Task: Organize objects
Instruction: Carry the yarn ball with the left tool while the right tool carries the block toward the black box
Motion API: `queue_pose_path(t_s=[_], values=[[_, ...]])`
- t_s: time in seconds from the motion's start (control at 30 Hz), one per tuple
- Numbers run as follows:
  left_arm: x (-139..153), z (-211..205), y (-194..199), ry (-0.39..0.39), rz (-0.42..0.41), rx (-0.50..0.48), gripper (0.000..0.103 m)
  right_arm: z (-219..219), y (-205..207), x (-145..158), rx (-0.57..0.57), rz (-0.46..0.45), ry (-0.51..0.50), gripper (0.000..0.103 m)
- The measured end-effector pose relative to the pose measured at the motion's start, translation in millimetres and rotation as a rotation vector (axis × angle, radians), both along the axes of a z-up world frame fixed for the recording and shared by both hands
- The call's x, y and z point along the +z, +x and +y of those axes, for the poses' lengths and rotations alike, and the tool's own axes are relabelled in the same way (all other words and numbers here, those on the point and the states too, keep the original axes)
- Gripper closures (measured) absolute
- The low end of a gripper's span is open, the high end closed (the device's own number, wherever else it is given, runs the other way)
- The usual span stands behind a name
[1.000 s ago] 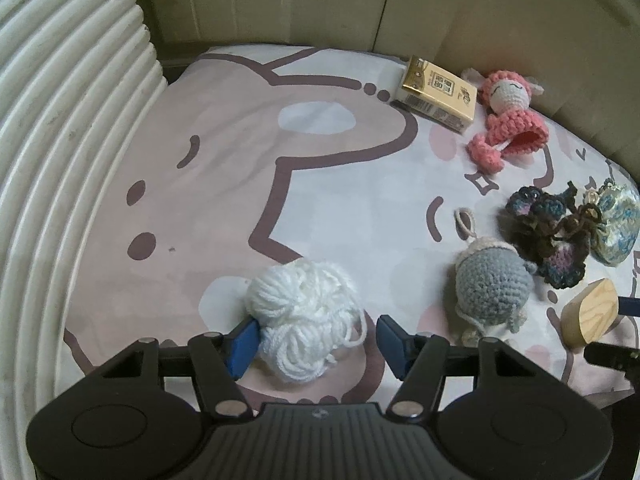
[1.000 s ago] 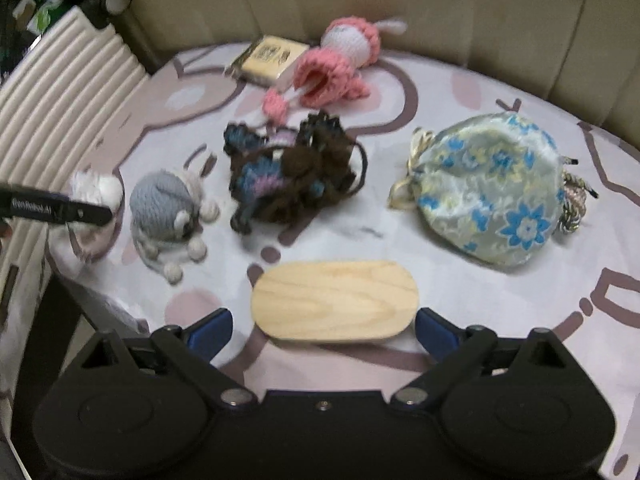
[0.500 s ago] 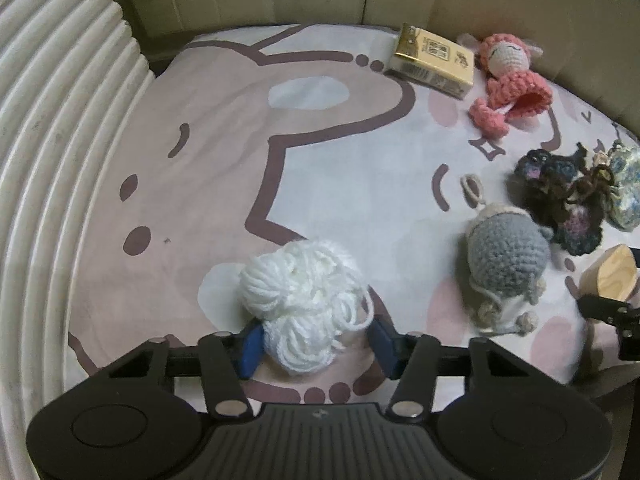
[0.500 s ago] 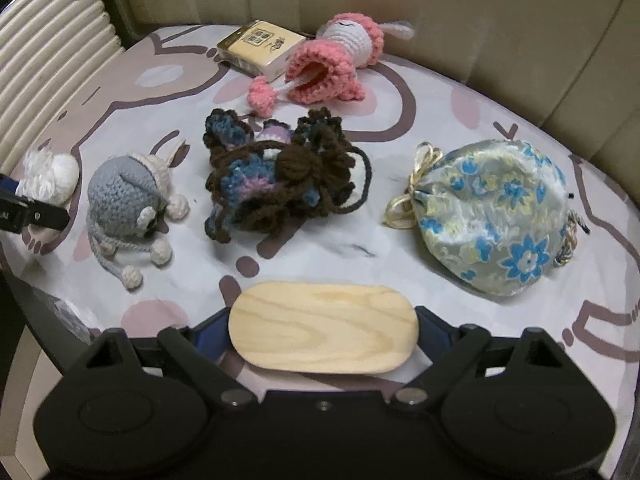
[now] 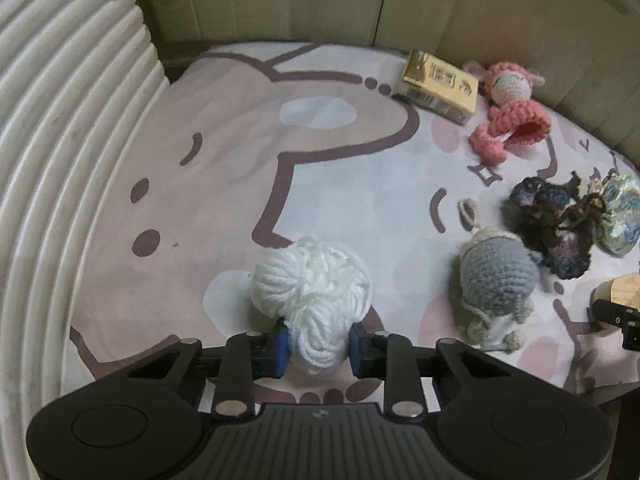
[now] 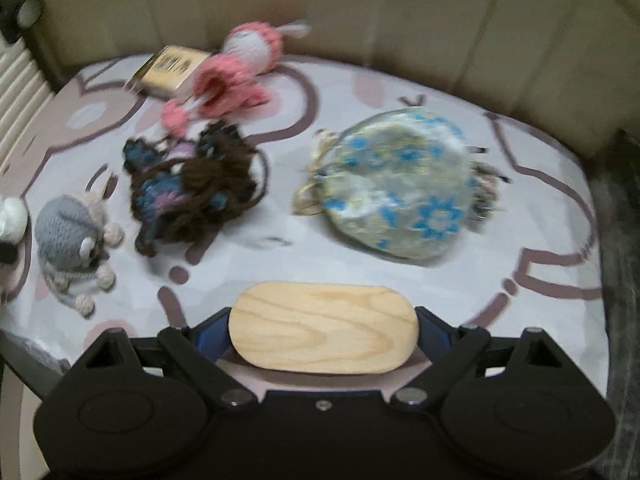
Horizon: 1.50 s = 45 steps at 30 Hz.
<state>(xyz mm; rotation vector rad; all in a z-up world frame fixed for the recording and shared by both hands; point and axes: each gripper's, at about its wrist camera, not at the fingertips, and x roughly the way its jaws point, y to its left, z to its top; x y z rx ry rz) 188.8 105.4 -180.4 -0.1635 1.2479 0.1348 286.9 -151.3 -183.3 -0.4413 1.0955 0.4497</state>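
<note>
Wooden and smooth, the oval block [image 6: 324, 334] lies flat on the cartoon-printed cloth [image 6: 360, 92] with its long axis running left to right, straight across the right gripper [image 6: 323, 330]. Its rounded ends meet the blue pads, so the jaws, spread wide, pinch the block end to end. The grain runs along its length.

White, loosely wound, the yarn bundle [image 5: 314, 300] sits near the front edge of the bench. The left gripper [image 5: 319, 346] has its jaws just drawn in on the bundle's near, narrower lobe, and the blue pads press into the strands; the fatter lobe bulges away from the jaws.

Only the left wrist view shows this grip and the ribbed white cushion [image 5: 60, 140] curving along the left side. In the right wrist view, which is blurred, the yarn is a white scrap at the left border, while the whole block appears there; the left view catches just one end of it at its right margin.

Both views show the grey crocheted figure [image 5: 496, 276], the dark brown and blue crochet tangle [image 6: 192, 188], the blue-flowered satin pouch [image 6: 396, 188], the pink crocheted doll [image 5: 512, 108] and the gold box [image 5: 438, 86].
</note>
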Motion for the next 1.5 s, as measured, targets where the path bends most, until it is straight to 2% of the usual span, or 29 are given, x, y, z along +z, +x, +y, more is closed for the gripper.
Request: queue_pose_path(t_s=[0.27,0.77,1.23,1.5], values=[[27,-5,-8,-0.012,-0.072,0.013,0.073,-15,-5,31,-0.079,-0.056,0.054,0.009],[89,-28,-37,-0.054,-0.229,-0.021,0.073,-28,-39,94,-0.118,-0.153,0.111,0.009],[129,-53,-75,-0.085,-0.313,-0.062,0.073,-40,-86,138,-0.165,-0.2,0.158,0.009],[131,-84,-106,-0.129,-0.308,-0.123,0.073,-40,-120,148,-0.156,-0.172,0.175,0.009]])
